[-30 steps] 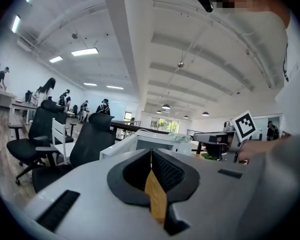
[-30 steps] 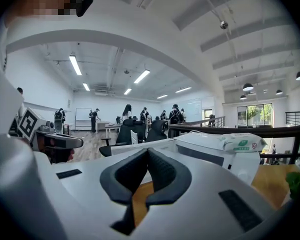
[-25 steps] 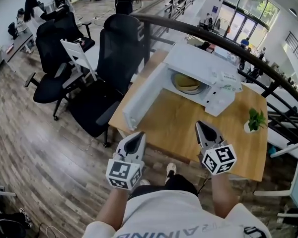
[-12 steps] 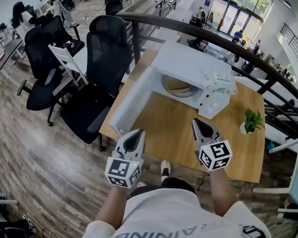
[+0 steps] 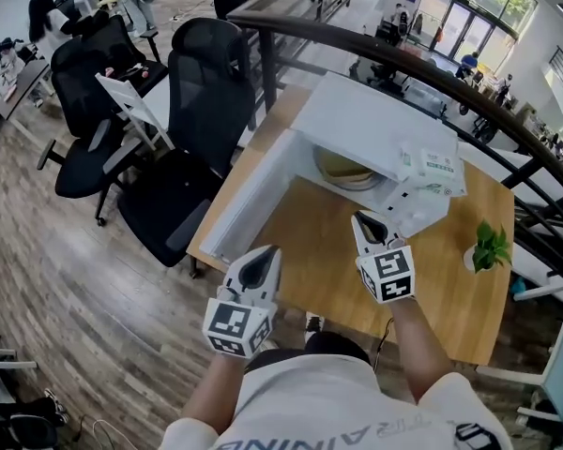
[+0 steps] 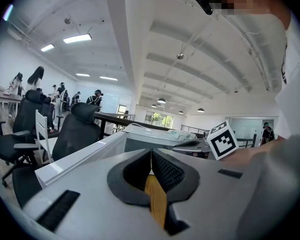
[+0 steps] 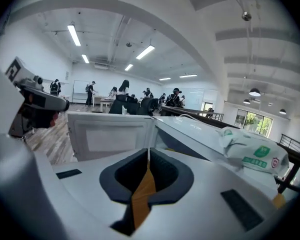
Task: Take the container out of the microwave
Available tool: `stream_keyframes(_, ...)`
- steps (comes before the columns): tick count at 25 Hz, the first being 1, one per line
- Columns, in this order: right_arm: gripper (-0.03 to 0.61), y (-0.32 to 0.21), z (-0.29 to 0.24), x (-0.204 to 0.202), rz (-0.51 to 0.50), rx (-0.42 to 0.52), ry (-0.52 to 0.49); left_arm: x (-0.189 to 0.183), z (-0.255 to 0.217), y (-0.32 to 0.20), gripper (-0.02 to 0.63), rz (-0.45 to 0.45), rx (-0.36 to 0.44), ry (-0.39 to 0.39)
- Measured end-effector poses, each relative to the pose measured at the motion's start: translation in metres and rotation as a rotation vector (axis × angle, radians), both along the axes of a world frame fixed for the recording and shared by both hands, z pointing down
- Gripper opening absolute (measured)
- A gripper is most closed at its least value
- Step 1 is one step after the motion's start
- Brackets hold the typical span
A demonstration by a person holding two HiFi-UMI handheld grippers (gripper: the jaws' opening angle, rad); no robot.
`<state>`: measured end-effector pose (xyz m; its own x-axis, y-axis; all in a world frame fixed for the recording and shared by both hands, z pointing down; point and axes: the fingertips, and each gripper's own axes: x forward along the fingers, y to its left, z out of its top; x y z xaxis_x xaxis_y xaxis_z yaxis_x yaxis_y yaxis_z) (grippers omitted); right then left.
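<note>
Over the table [image 5: 319, 244] the right gripper [image 5: 364, 221] — closed, empty — has neared the microwave [image 5: 357, 120].

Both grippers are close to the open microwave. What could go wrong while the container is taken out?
The right gripper and left gripper are both shut; reaching in like this could push the container deeper rather than grip it.
The open door stands out beside the left gripper, which might knock it.
The packet lies at the microwave's top front edge and could be brushed off.
</note>
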<state>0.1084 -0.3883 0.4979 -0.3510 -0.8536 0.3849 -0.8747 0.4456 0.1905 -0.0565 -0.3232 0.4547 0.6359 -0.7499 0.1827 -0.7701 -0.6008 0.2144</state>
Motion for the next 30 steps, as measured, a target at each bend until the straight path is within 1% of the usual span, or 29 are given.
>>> stream_keyframes(3,0.034,-0.027,0.016,-0.006,-0.033,-0.022,0.063,0.002,0.006,-0.007,0.035,-0.01,-0.017,-0.005)
stream_keyframes(4,0.045,-0.037,0.022,-0.008,-0.042,-0.033,0.081,0.003,0.009,-0.009,0.035,-0.013,-0.022,-0.005)
stream_keyframes(6,0.089,-0.054,0.035,-0.012,-0.062,-0.056,0.124,0.005,0.015,-0.012,0.035,-0.019,-0.034,-0.005)
stream_keyframes(10,0.098,-0.086,0.063,-0.012,-0.093,-0.092,0.231,0.008,0.025,-0.018,0.035,-0.031,-0.058,-0.005)
stream_keyframes(16,0.114,-0.131,0.102,-0.01,-0.132,-0.137,0.326,0.014,0.037,-0.021,0.035,-0.028,-0.074,-0.012)
stream_keyframes(21,0.146,-0.154,0.134,-0.012,-0.164,-0.204,0.394,0.009,0.047,-0.024,0.035,-0.064,-0.123,0.018)
stream_keyframes(24,0.166,-0.162,0.148,-0.013,-0.183,-0.23,0.433,0.007,0.052,-0.025,0.035,-0.077,-0.137,0.019)
stream_keyframes(28,0.173,-0.173,0.164,-0.016,-0.206,-0.225,0.513,0.005,0.058,-0.026,0.035,-0.086,-0.154,0.018)
stream_keyframes(30,0.173,-0.178,0.169,-0.016,-0.214,-0.222,0.537,0.008,0.059,-0.026,0.035,-0.08,-0.159,0.02)
